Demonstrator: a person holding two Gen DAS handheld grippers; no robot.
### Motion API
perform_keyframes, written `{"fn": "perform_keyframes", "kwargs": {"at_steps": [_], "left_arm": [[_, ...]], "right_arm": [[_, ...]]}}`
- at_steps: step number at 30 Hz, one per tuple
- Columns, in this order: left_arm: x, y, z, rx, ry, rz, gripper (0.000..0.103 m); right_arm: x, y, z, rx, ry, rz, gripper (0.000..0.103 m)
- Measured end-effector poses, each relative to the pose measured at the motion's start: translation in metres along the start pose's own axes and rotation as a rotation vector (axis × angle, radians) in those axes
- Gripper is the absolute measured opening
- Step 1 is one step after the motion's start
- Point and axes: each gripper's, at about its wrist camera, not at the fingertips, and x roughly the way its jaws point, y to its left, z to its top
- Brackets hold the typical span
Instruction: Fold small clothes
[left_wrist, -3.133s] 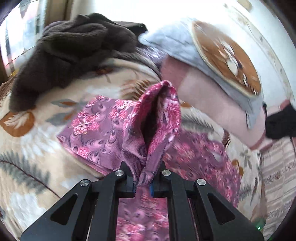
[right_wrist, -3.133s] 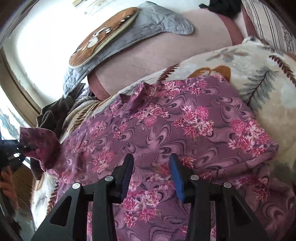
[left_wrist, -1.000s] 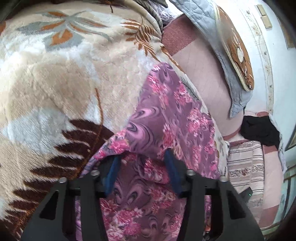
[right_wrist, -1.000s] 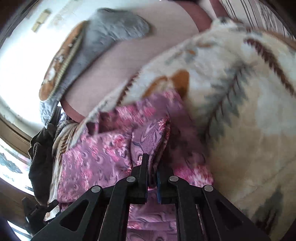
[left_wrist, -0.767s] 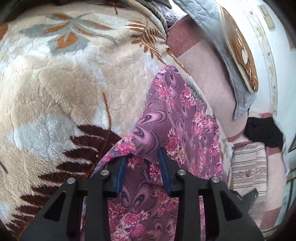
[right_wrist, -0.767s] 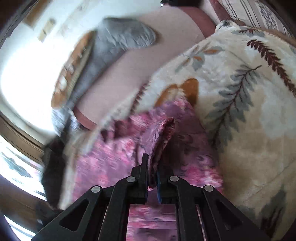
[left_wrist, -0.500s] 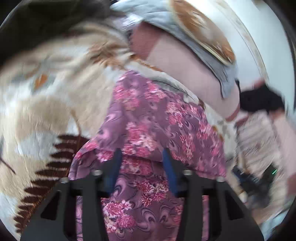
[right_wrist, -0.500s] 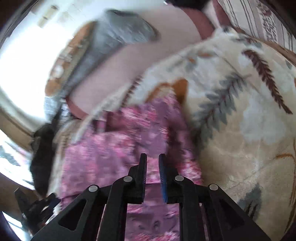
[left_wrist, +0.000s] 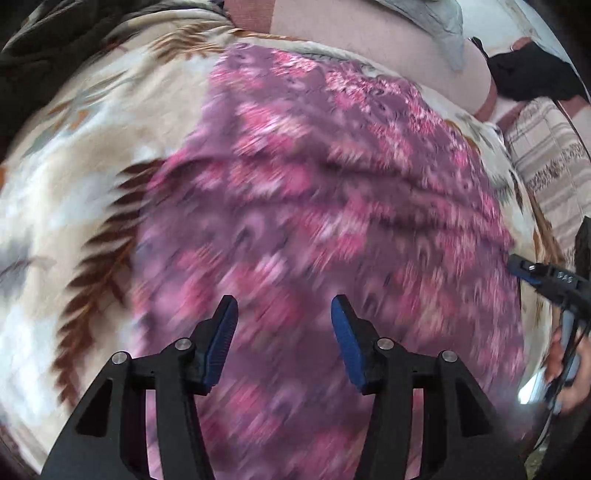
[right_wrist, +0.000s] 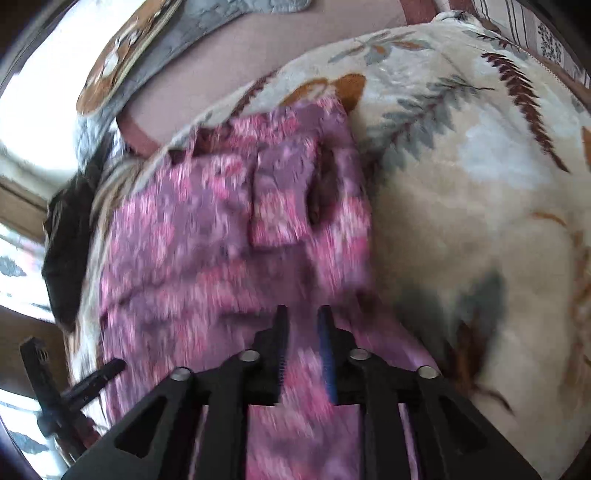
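1. The purple floral garment (left_wrist: 325, 192) lies spread on a cream blanket (left_wrist: 74, 177) with leaf patterns, filling the middle of the left wrist view from the upper centre down to the lower edge; the picture is blurred.
2. The left hand-held gripper (left_wrist: 283, 338) sits at the lower centre of that view, its jaws moderately wide apart over the garment, with nothing pinched between the blue pads (left_wrist: 345, 339).
3. Its jaws have just been opening, and the cloth lies flat beneath them rather than gripped.
4. The right hand-held gripper (right_wrist: 303, 345) is at the lower centre of the right wrist view, its jaws a narrow gap apart.
5. Its jaws have just been opening too; the garment (right_wrist: 207, 236) lies under and beyond them, and no fold shows between the pads.
6. In the right wrist view the garment runs from the upper centre down the left half, with a folded-over flap (right_wrist: 280, 199) in the middle and the blanket (right_wrist: 480, 184) bare to the right.
7. A dark garment (right_wrist: 66, 236) lies at the left edge of that view, beside the blanket.
8. A grey quilted cushion (right_wrist: 155, 44) with a brown round patch rests on a pink sheet (right_wrist: 229, 62) at the upper left.
9. No container shows in either view.
10. A person's hand (left_wrist: 565, 373) shows at the right edge of the left wrist view.
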Motion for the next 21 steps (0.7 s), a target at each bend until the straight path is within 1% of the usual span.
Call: {"fn": "perform_keyframes", "kwargs": {"at_steps": [1,4,7,9,12,15,17,19,21], "left_arm": [[-0.01,0.009,-0.012,0.006,0.004,0.019,0.051],[-0.035,0.039,-0.045,0.003,0.032,0.066,0.055],[-0.049,0.065,-0.072,-0.027,0.083,0.077,0.055],[-0.059,0.08,-0.096,-0.054,0.112,0.07,0.055],[-0.067,0.092,-0.128,-0.096,0.15,0.029,0.057],[-0.062,0.089,-0.156,-0.111,0.2,-0.033,0.057],[-0.055,0.082,-0.173,-0.112,0.238,-0.082,0.059],[-0.045,0.075,-0.188,-0.113,0.274,-0.129,0.059],[-0.04,0.072,-0.194,-0.124,0.292,-0.157,0.059]], "right_arm": [[-0.013,-0.006,-0.012,-0.012,0.0,-0.012,0.035],[-0.04,-0.034,-0.047,0.003,-0.006,-0.017,0.04],[-0.059,-0.063,-0.076,0.067,0.001,-0.002,0.046],[-0.069,-0.087,-0.104,0.118,0.013,0.019,0.047],[-0.078,-0.115,-0.139,0.189,0.023,0.06,0.047],[-0.078,-0.137,-0.169,0.28,0.036,0.144,0.048],[-0.076,-0.144,-0.182,0.324,0.049,0.199,0.048],[-0.072,-0.146,-0.192,0.357,0.07,0.281,0.049],[-0.068,-0.143,-0.196,0.362,0.093,0.327,0.05]]}}
